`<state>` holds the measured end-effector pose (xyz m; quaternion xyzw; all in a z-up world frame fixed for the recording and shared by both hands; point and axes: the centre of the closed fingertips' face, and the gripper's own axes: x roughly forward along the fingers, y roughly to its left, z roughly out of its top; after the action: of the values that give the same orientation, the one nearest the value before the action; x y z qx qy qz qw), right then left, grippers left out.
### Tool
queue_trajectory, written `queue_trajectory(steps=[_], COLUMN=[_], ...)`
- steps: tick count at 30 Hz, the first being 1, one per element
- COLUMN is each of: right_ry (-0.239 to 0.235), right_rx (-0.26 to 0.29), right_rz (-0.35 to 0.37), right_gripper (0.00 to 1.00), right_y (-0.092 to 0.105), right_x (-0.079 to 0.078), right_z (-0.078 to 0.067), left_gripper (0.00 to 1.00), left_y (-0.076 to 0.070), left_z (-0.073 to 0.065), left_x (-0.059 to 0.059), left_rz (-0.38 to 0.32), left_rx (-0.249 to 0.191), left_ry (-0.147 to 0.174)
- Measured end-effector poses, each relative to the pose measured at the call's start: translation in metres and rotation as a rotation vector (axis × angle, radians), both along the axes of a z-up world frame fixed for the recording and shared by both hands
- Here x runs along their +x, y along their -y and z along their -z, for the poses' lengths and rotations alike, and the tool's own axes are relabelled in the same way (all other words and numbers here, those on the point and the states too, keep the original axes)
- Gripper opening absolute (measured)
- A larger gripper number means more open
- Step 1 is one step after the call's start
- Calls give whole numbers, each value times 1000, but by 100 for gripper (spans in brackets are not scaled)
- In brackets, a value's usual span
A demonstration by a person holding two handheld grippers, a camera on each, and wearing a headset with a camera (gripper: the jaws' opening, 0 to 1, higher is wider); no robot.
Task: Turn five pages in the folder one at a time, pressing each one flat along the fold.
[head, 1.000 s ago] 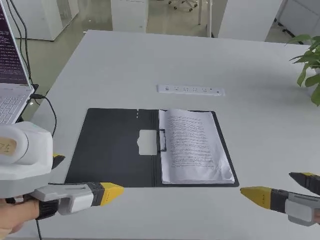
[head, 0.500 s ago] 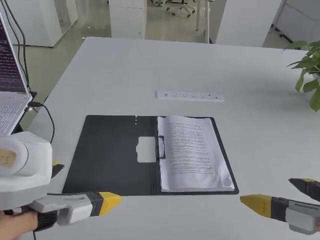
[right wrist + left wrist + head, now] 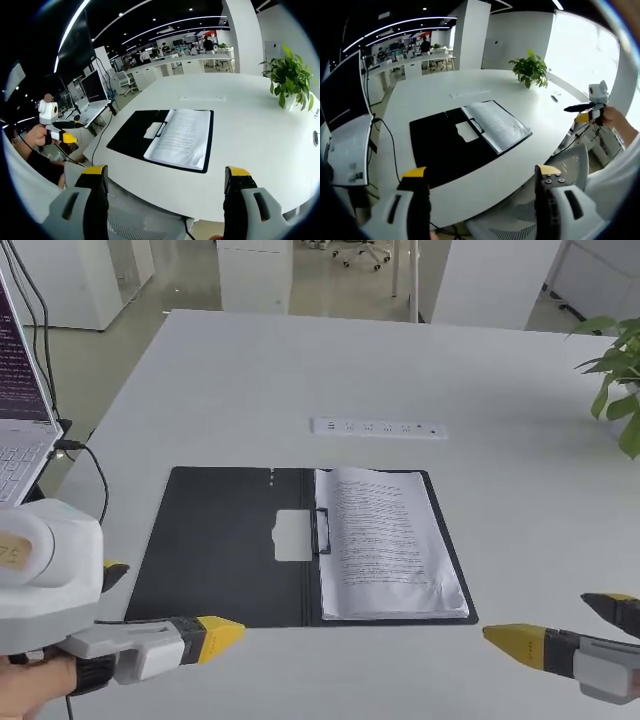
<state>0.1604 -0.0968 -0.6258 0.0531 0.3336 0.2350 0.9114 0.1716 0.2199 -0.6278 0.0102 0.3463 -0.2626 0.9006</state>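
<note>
Left gripper point(image 3: 480, 172) and right gripper point(image 3: 166, 171): jaws spread, empty. Open folder point(image 3: 220, 540) ahead, between both, well apart. For a clean turn: pinch top sheet point(image 3: 385, 530) alone at corner nearest right gripper; press along fold point(image 3: 312, 575).

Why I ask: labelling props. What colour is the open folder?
The flat open folder is black, clearest in the head view.

The folder point(image 3: 230, 545) lies open on the table point(image 3: 300, 360), ahead of the fingers point(image 3: 215, 633) of the left gripper point(image 3: 177, 600) and the fingers point(image 3: 515, 642) of the right gripper point(image 3: 538, 617), touching neither; the stack of pages point(image 3: 390, 540) rests on the half nearer the right fingers; the power strip point(image 3: 378, 427) lies beyond the folder, farther from both; the laptop point(image 3: 15, 445) sits outward of the left fingers, the plant point(image 3: 622, 360) outward of the right.
</note>
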Motion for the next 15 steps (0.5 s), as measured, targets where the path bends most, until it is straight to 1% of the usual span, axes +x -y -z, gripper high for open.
queue_trajectory(steps=[5,7,9,15], right_ry=[-6,-6,-7,-3], right_rx=[-2,1,-2,1], right_rz=[3,-2,-3,1], right_gripper=[96,96,96,96], right_y=[0,-2,-2,-1], right_x=[-2,-2,-3,-3], right_z=[3,3,4,3], left_gripper=[86,86,85,84], left_y=[-1,-2,-2,-2], left_z=[1,1,3,4], left_x=[-1,-1,-2,-4], left_rz=[-5,-7,-11,-11], left_rx=[2,1,0,-4], left_ry=[-3,1,-6,-3])
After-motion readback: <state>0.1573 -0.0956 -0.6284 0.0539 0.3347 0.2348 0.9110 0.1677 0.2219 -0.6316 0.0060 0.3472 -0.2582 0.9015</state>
